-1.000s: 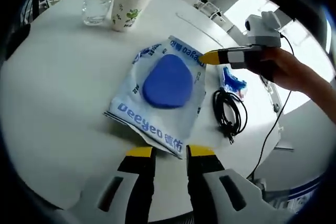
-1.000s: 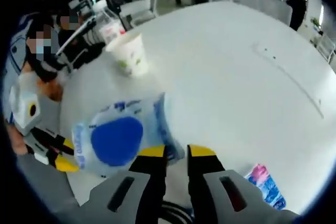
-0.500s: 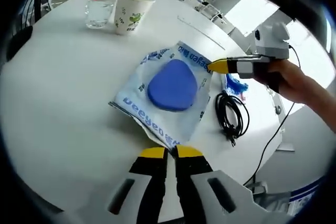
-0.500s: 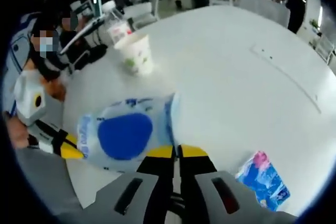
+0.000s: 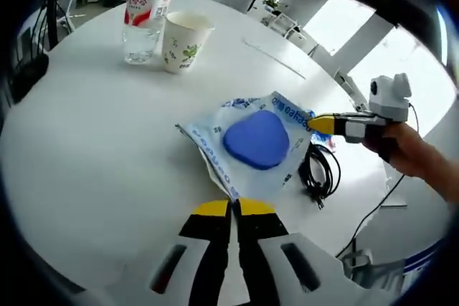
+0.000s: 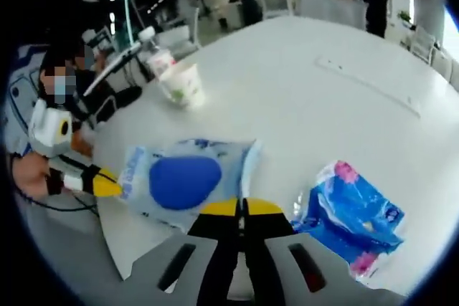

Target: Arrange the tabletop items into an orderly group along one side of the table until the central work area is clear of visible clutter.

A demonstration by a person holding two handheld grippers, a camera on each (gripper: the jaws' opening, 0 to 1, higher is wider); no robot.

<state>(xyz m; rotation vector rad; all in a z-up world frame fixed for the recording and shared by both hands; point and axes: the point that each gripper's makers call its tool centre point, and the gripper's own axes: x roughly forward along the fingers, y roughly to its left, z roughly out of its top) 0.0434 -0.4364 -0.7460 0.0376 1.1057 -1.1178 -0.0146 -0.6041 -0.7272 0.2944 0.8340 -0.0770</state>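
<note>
On the white desk (image 5: 86,148), a wipes pack (image 5: 254,141) with a blue lid lies near the edge. Left gripper (image 5: 233,207): jaws together, pinching the pack's near corner. Right gripper (image 6: 242,207): jaws together on the pack's opposite edge; in the left gripper view it enters from the right, held by a hand (image 5: 412,159). Beside the pack lie a black cable (image 5: 319,173) and a blue pouch (image 6: 351,216). Farther off, a paper cup (image 5: 183,41) stands just beside a bottle (image 5: 143,19).
</note>
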